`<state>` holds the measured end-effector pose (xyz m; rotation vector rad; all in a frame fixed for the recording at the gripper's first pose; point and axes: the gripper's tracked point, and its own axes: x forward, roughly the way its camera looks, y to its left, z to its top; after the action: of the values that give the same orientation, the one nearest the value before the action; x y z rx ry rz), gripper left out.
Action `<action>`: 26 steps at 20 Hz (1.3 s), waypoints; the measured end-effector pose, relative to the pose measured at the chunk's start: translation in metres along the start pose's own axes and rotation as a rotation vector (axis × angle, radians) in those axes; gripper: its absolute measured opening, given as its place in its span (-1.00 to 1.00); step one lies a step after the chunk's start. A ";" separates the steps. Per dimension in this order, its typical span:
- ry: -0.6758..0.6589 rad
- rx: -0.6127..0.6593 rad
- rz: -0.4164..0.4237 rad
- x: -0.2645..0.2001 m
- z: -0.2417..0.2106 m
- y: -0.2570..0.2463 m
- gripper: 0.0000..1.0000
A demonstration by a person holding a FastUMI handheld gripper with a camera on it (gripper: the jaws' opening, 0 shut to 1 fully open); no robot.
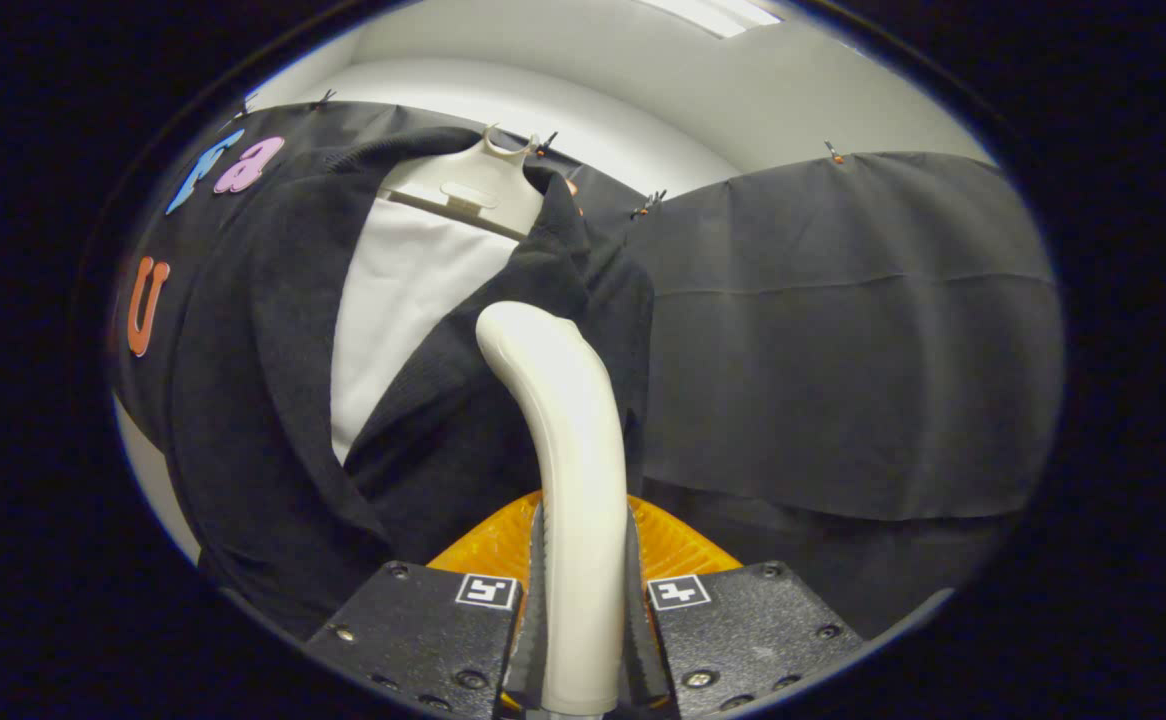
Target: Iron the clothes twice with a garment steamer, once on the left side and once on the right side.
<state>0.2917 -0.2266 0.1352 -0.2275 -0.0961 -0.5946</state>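
hand-held gripper [583, 600] clamped on steamer handle [568, 450], against cardigan [443, 450]

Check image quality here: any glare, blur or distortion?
Gripper view: strong fisheye bending at the rim; ceiling light blown out; sharp throughout, no motion blur; black cardigan loses detail in the dark; mild sheen on the steamer handle clamped in the gripper.

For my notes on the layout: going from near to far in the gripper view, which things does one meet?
Gripper, both fingers pressing the cream curved plastic steamer handle → dark knitted cardigan over a white shirt → white plastic hanger at its collar → black cloth booth wall.
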 end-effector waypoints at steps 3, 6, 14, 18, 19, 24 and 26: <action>0.028 0.000 0.001 -0.002 -0.016 0.000 -0.31; 0.056 -0.007 0.010 -0.007 -0.033 0.004 -0.31; 0.146 -0.029 0.034 -0.011 -0.078 0.018 -0.31; 0.202 -0.050 0.036 -0.043 -0.123 0.016 -0.31; 0.213 -0.055 0.036 -0.044 -0.130 0.017 -0.31; 0.268 -0.069 0.030 -0.056 -0.161 0.016 -0.31; 0.287 -0.078 0.027 -0.056 -0.172 0.017 -0.31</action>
<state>0.2596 -0.2234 -0.0440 -0.2168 0.2073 -0.5992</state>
